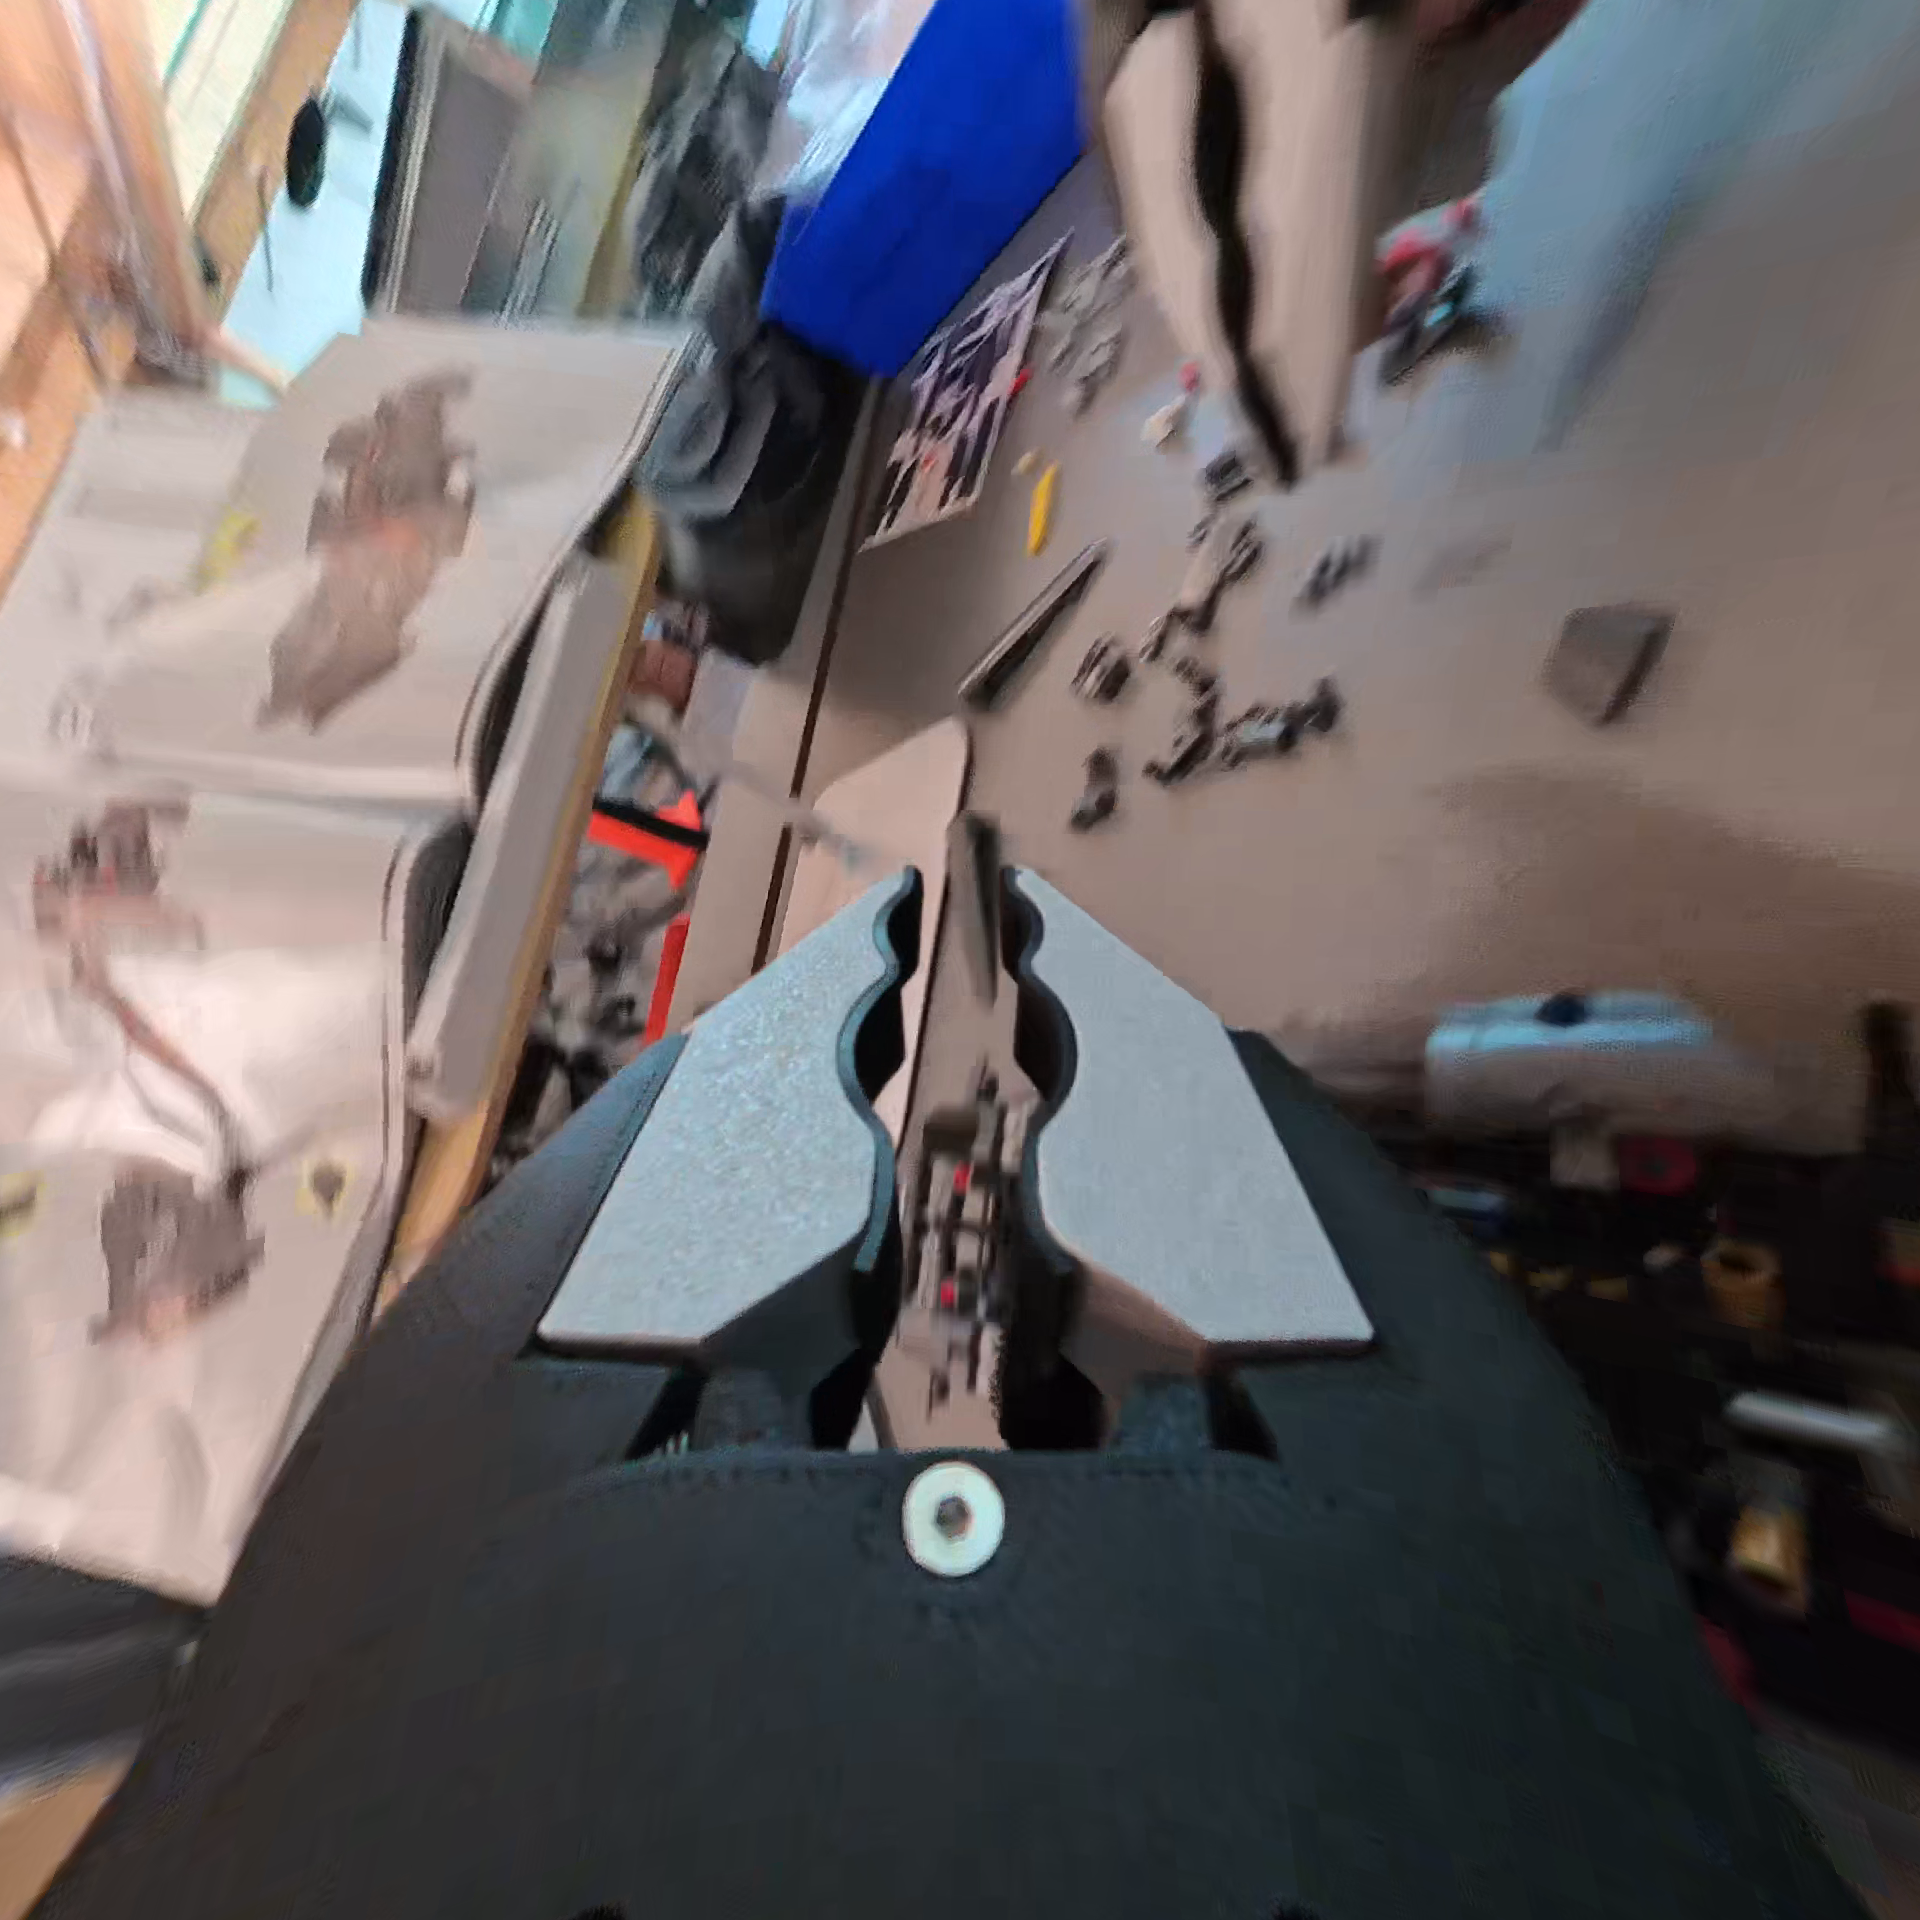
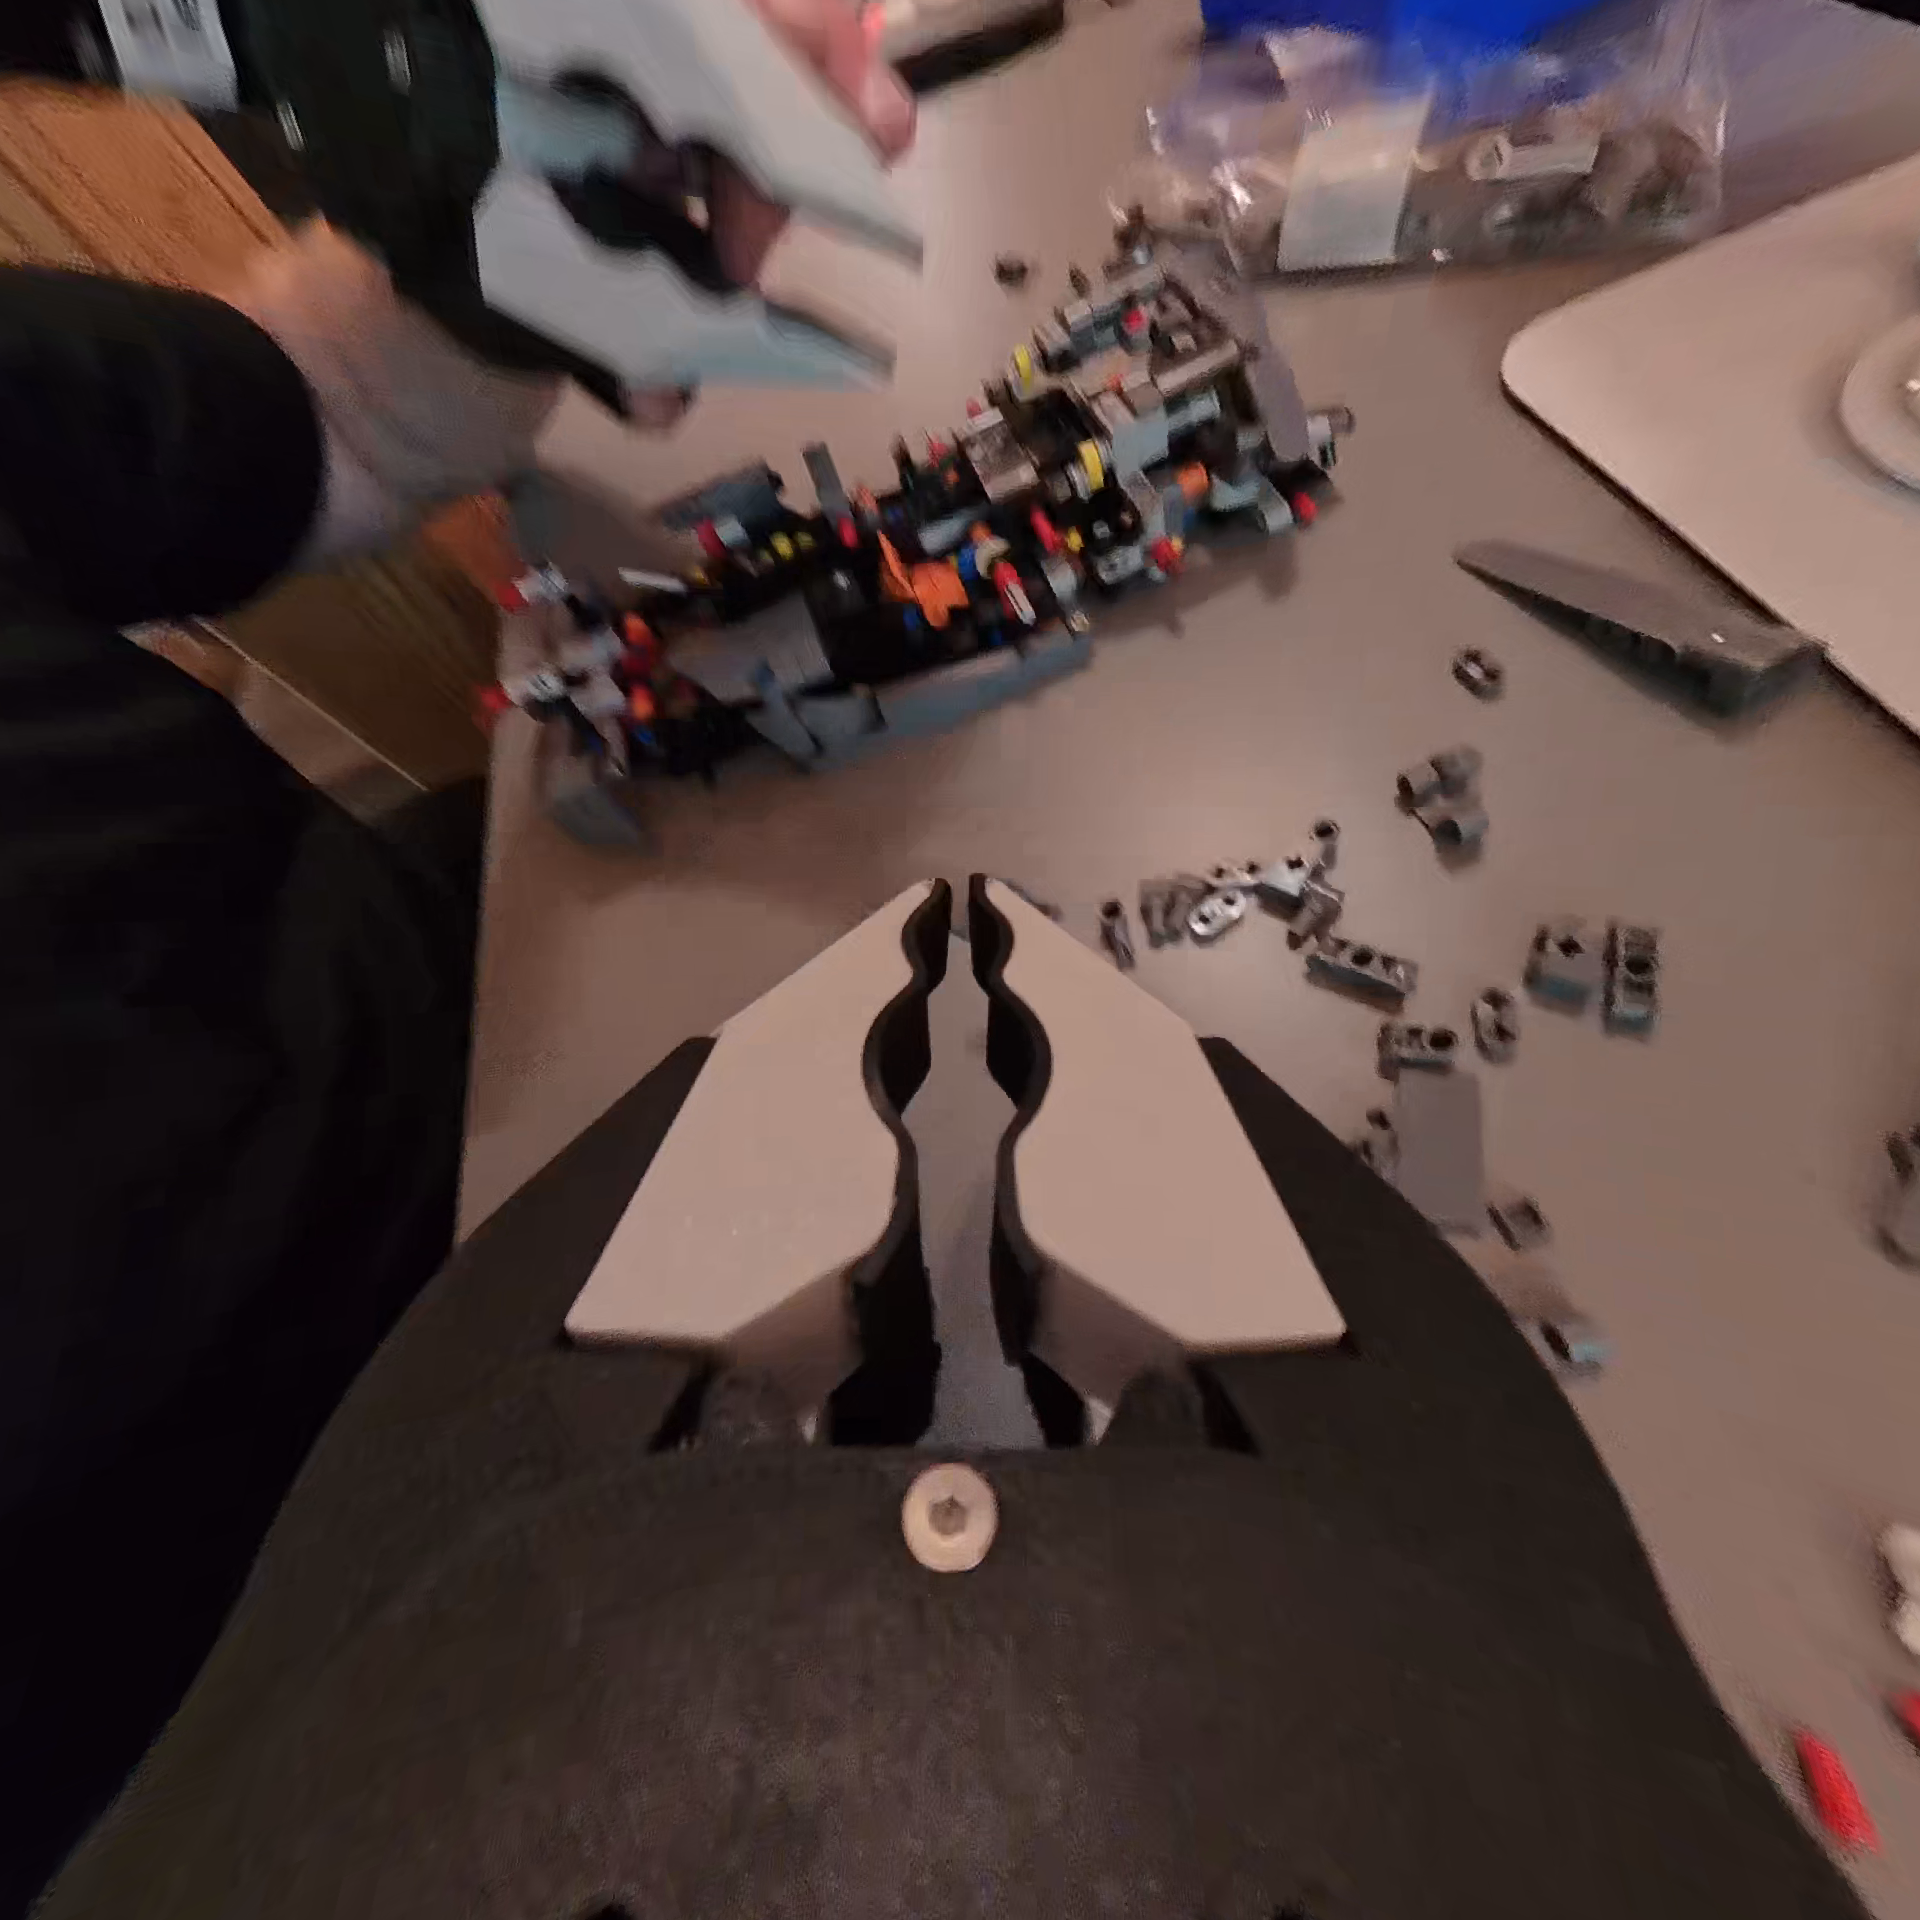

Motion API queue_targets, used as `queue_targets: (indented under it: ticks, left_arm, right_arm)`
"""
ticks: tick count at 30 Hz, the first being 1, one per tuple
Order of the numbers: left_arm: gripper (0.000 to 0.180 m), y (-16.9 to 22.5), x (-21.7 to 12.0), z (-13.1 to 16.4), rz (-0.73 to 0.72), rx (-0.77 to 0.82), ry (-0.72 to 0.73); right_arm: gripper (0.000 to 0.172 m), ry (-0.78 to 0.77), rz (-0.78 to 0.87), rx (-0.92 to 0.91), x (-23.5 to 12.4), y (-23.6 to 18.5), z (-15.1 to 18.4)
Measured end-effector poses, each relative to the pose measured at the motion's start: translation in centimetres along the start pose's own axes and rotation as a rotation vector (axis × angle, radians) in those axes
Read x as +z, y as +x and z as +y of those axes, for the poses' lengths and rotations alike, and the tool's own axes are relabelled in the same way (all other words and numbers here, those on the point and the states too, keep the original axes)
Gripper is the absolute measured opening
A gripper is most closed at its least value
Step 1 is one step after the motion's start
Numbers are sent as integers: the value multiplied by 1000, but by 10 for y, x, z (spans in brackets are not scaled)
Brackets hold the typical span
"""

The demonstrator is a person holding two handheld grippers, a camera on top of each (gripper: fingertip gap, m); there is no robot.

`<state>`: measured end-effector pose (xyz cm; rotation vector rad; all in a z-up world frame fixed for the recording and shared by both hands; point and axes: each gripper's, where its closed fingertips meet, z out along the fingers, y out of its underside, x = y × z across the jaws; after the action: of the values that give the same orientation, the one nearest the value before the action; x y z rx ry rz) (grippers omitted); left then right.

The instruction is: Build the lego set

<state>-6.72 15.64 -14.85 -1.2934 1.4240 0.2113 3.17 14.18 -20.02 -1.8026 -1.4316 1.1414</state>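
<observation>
Overall, a grey-brown tabletop [image 2: 1195,748] fills the right wrist view, its left edge against dark clothing and a wooden floor; a pale rounded mat [image 2: 1714,416] lies at its far right, a blue bin [image 1: 925,177] and clear bag [image 2: 1455,156] of parts at the back. Mid-table sits a long brick-built model [image 2: 935,551], a dark wedge plate [image 2: 1642,634] right of it, and loose grey bricks [image 2: 1455,977] nearer. The right gripper [image 2: 960,885] hangs over bare table, tips nearly together, gripping nothing; the blurred left gripper [image 1: 961,878] is slightly parted, whether it pinches anything cannot be told.

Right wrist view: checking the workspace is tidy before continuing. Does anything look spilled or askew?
Loose grey pieces lie scattered across the table, and the brick model sits askew, one end by the table's edge.
</observation>
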Motion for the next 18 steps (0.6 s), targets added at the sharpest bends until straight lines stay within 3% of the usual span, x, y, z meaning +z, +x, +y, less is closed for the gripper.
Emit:
queue_targets:
  ticks: [3, 5, 9, 13, 18]
  left_arm:
    - [16, 21, 12, -40, 59, 134, 76]
    - [18, 35, 22, -45, 117, 219, 55]
    - [12, 39, 25, -28, 173, 225, 2]
    - [8, 15, 16, -2, 82, 166, -64]
    - [7, 1, -1, 28, 6, 104, -121]
  right_arm:
    - [1, 45, -67, 34, 2, -3, -10]
    - [0, -10, -20, 8, 5, 4, -1]
    - [9, -118, 94, -174, 13, 3, 10]
    - [24, -250, 153, -352, 34, -4, 20]
    - [21, -309, 167, -264, 52, 8, 27]
